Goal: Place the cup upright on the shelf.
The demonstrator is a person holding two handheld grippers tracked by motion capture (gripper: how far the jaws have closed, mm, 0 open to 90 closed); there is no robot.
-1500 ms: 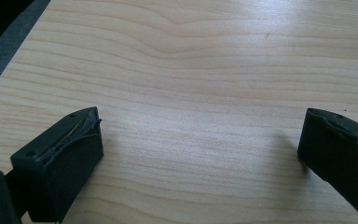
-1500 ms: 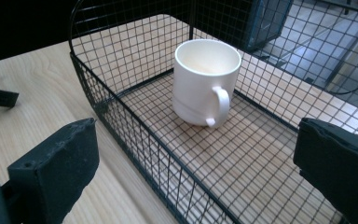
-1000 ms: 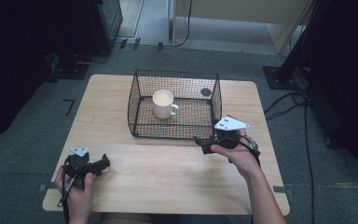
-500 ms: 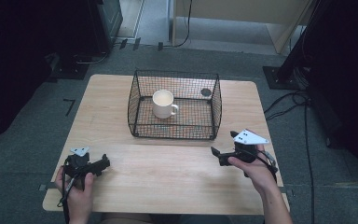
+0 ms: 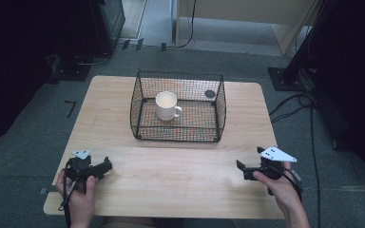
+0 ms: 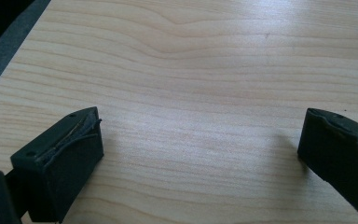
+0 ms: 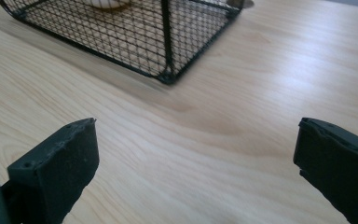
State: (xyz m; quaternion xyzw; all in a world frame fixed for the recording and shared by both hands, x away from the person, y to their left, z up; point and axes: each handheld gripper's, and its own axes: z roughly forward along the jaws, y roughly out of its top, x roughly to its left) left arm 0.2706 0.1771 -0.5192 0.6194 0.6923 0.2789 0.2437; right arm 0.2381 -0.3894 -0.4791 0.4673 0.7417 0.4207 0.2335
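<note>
The light wooden bench (image 5: 171, 175) with rounded corners stands on a grey carpeted floor (image 5: 24, 142), with dark equipment stands around it. At the far middle of the bench sits a black wire-mesh basket (image 5: 178, 135), rectangular and open at the top. Inside the basket, toward its left half, a cream ceramic mug (image 5: 166, 105) stands upright with its handle pointing to the right; it is well apart from both grippers. A small dark round object (image 5: 210, 93) shows at the far right corner of the basket; I cannot tell what it is or whether it lies inside or just behind the mesh. My left gripper (image 5: 105, 166) is held at the near left corner of the bench, pointing right, with a cable trailing down past my left hand (image 5: 78, 192). In the left gripper view its two black jaws are spread wide over bare wood, with nothing between them. My right gripper (image 5: 241, 169) is held near the right edge of the bench, pointing left, with its grey three-cornered plate on top and my right hand (image 5: 283, 187) behind it. In the right gripper view its jaws are likewise spread wide over bare wood, empty, and a near corner of the basket (image 7: 168, 74) lies ahead of them.
</note>
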